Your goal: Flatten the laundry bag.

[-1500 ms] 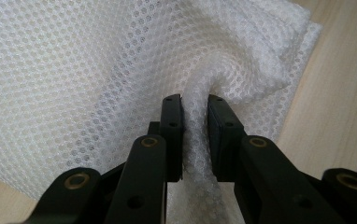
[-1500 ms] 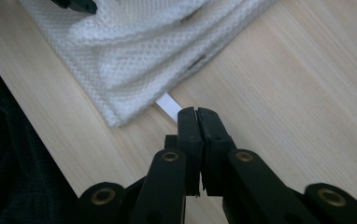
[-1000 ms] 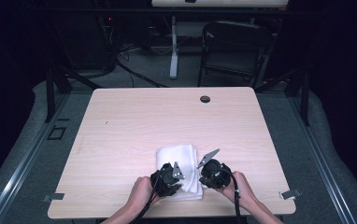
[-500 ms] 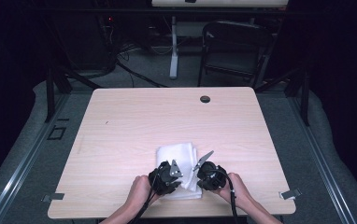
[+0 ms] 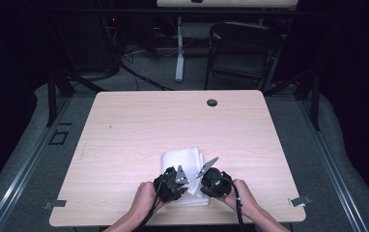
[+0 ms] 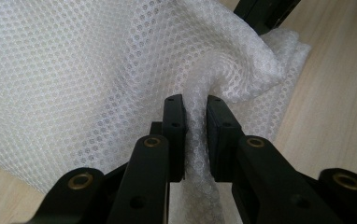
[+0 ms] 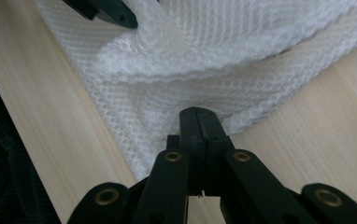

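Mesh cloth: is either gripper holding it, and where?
The left gripper pinches a bunched fold of the white mesh cloth. The right gripper is closed at its edge; grip unclear.

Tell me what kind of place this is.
Likely a lab or recording bay, not a home: a bare wooden table inside dark curtains, cables on the floor, a folding chair behind.

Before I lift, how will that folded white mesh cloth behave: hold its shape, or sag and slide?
The folded white mesh cloth probably sags: it bunches into a soft ridge where the left gripper pinches it. It looks light, being thin open weave. The layers may slip apart, since they lie loosely stacked near the right gripper, whose jaws look closed at the edge.
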Demonstrator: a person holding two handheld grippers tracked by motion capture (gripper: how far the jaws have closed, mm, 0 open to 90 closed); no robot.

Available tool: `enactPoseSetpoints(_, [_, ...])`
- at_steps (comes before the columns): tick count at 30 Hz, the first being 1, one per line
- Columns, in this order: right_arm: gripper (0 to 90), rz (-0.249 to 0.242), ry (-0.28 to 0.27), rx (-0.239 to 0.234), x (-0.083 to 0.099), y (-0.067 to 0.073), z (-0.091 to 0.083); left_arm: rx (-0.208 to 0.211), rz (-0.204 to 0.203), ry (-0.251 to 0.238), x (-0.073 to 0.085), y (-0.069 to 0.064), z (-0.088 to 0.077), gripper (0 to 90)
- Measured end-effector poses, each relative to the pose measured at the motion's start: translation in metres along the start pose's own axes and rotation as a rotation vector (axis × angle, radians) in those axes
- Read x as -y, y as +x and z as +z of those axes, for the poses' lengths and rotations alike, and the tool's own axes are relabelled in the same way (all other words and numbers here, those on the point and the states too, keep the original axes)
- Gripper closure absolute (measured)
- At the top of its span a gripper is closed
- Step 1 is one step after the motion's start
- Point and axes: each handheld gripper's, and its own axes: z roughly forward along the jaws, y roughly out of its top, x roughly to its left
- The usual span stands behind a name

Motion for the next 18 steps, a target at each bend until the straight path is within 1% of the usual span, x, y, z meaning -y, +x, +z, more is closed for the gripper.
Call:
enactPoseSetpoints(1, [90.0,-0.006,0.008,0.000,0.001,-0.001,0.001,0.001,-0.002,-0.003,0.000,0.000,0.000,80.3])
enactPoseSetpoints(3, [90.0,0.001,0.005,-0.005,0.001,0.002,0.004,-0.012,-0.006,-0.010,0.000,0.000,-0.001,80.7])
enactPoseSetpoints(4, [90.0,-0.029,0.028,0.009,0.000,0.001,0.002,-0.014,-0.006,-0.008,0.000,0.000,-0.002,80.9])
enactPoseSetpoints(5, [90.0,-0.013,0.011,-0.004,0.001,0.002,0.005,-0.018,-0.006,-0.009,0.000,0.000,-0.003,81.1])
enactPoseSetpoints(7, [90.0,-0.007,0.002,-0.005,0.002,0.003,0.006,-0.021,-0.011,-0.011,0.000,0.000,-0.004,81.3])
enactPoseSetpoints(8, [90.0,-0.010,0.008,0.000,0.002,0.003,0.006,-0.028,-0.017,-0.016,0.001,0.000,-0.005,81.4])
enactPoseSetpoints(11, [90.0,-0.006,0.009,-0.003,0.002,0.002,0.006,-0.042,-0.030,-0.032,0.001,0.003,-0.009,81.7])
enactPoseSetpoints(12, [90.0,0.001,0.010,-0.008,0.002,0.002,0.005,-0.041,-0.036,-0.038,0.002,0.004,-0.010,81.6])
enactPoseSetpoints(13, [90.0,-0.004,0.022,-0.003,0.002,0.002,0.005,-0.043,-0.046,-0.044,0.002,0.005,-0.011,81.7])
enactPoseSetpoints(14, [90.0,-0.014,0.029,0.004,0.002,0.001,0.004,-0.044,-0.041,-0.041,0.003,0.006,-0.012,81.7])
enactPoseSetpoints(15, [90.0,-0.011,0.034,0.005,0.002,0.001,0.004,-0.046,-0.047,-0.045,0.003,0.005,-0.012,81.6])
enactPoseSetpoints(18, [90.0,-0.008,0.028,0.006,0.002,0.001,0.005,-0.046,-0.047,-0.051,0.003,0.006,-0.014,81.5])
